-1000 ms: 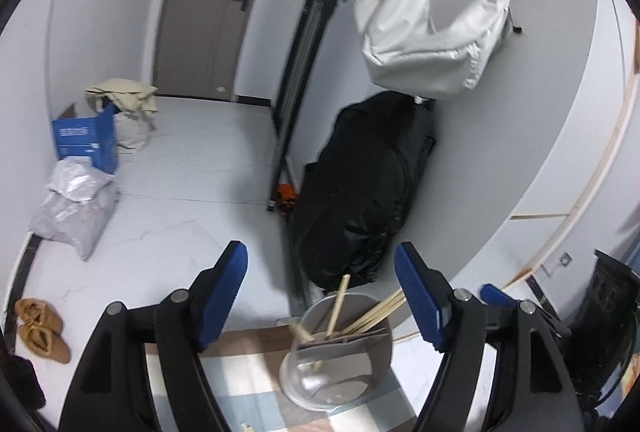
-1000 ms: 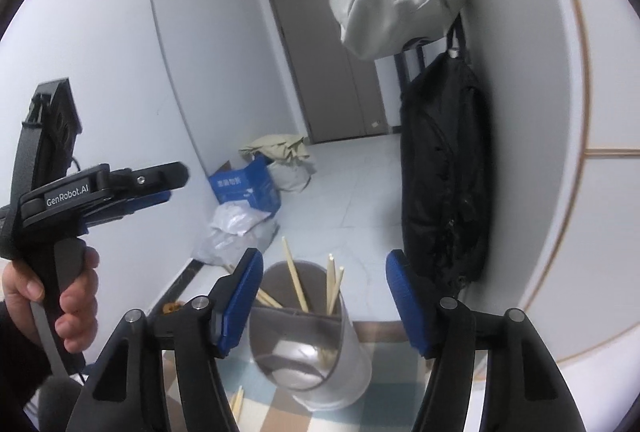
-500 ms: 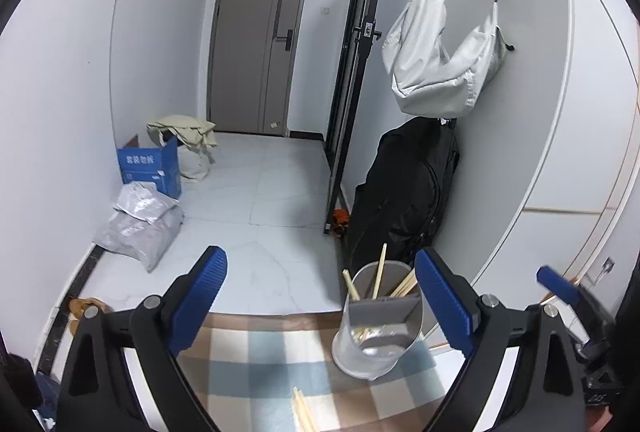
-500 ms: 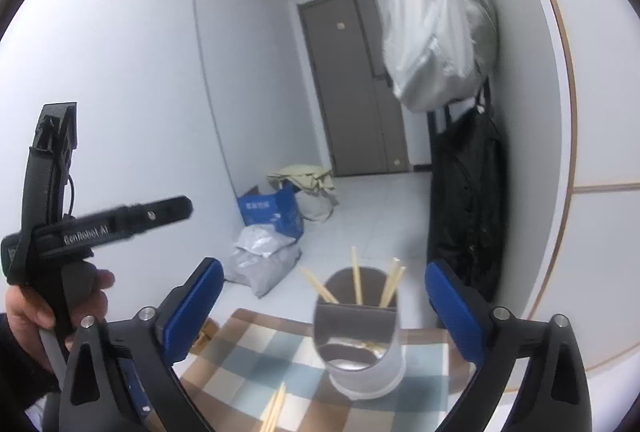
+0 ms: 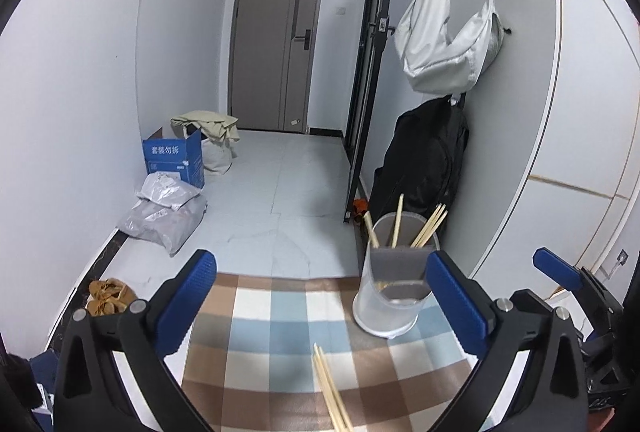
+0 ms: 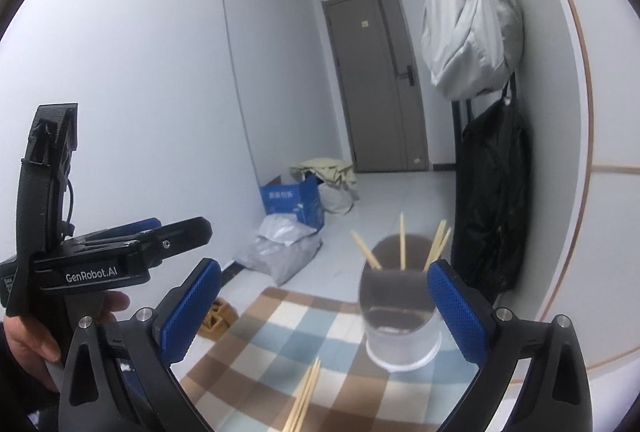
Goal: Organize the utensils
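left wrist view has the loose chopsticks point(image 5: 332, 390) lying on the checked cloth point(image 5: 256, 320) near its front edge, long axis running away toward the holder point(image 5: 390, 292) at the far right corner, roughly centred ahead of the left gripper point(image 5: 320, 296) and right gripper point(image 6: 324, 308), both freshly spread wide and empty.

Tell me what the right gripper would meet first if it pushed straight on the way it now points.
Probably the checked cloth: the right gripper is open and empty, tilted slightly down, and bare cloth fills the gap between its jaws. The loose chopsticks lie nearer and lower, the utensil holder off to the right. Depth is unclear.
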A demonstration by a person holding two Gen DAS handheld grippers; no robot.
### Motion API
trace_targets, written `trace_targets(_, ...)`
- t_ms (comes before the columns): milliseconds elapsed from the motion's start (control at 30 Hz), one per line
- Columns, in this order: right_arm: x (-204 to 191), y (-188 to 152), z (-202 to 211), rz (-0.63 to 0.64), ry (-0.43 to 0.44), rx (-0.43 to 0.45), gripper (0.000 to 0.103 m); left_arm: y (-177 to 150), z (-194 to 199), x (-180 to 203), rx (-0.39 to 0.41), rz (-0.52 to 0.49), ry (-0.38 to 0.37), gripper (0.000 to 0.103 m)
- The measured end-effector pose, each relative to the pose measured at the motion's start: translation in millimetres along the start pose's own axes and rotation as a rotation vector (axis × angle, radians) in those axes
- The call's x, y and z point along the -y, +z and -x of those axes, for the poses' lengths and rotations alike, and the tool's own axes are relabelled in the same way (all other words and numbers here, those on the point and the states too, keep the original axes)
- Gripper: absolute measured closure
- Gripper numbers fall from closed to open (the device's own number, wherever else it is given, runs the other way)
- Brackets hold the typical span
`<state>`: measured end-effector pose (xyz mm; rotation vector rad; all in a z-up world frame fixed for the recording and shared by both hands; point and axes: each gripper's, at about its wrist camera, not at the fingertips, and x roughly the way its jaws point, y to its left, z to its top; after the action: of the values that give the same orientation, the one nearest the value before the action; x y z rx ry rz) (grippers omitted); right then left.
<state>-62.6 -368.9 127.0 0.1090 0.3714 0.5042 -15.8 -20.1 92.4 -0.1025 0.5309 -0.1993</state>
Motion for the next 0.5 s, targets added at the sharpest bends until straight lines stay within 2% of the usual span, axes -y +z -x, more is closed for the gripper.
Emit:
trace_targets(333, -0.3, -50.5, -25.6, -0.040, -0.007, -0.138, 0.001, -44.1, -31.3, -30.4, -0.095, 0.045, 0.054, 0.001)
trace_targets(433, 1.0, -62.4, -36.5, -0.041, -0.016, -0.193, 0.009, -50.5, -40.7, -37.1, -0.127, 0.049, 0.054, 0.001)
trace_targets(500, 2.0, -69.0, -45.1, -0.039, -0.022, -0.236, 0.020, -55.9, -41.4, -39.5, -0.137, 0.045, 0.052, 0.001)
